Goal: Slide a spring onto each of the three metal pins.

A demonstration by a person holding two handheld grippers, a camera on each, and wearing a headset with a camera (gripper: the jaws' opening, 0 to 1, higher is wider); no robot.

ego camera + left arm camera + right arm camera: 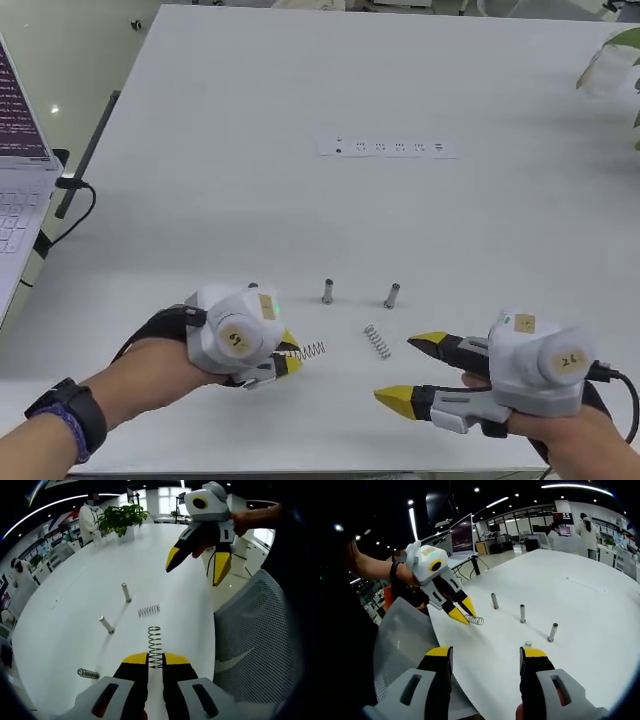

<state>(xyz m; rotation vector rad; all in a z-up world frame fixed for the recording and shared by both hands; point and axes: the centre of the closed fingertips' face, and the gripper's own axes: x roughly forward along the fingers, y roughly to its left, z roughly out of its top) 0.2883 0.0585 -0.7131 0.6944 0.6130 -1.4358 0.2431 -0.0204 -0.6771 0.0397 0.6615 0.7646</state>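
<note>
Progress: one of three looks done. The short steel pin at the far left [87, 673] already wears a coil, while the middle bare steel pin [327, 291] and the right bare steel pin [392, 295] stand empty on the white tabletop [300, 120].
Left gripper [155, 660]: yellow-tipped jaws pinched on one end of a thin wire spring [155, 639]. The rest pokes out ahead, so the free end can thread over a pin top.
Right gripper [393, 368]: jaws wide apart and empty, near the loose coil spring [377, 340] lying flat. Probably staged to take it next.
Pins: upright in a spaced row, tops clear for loading from above.
Doubt: can't tell whether the far-left coil is fully seated.
Next: held spring lies near level and needs tipping in line with a bare pin.
</note>
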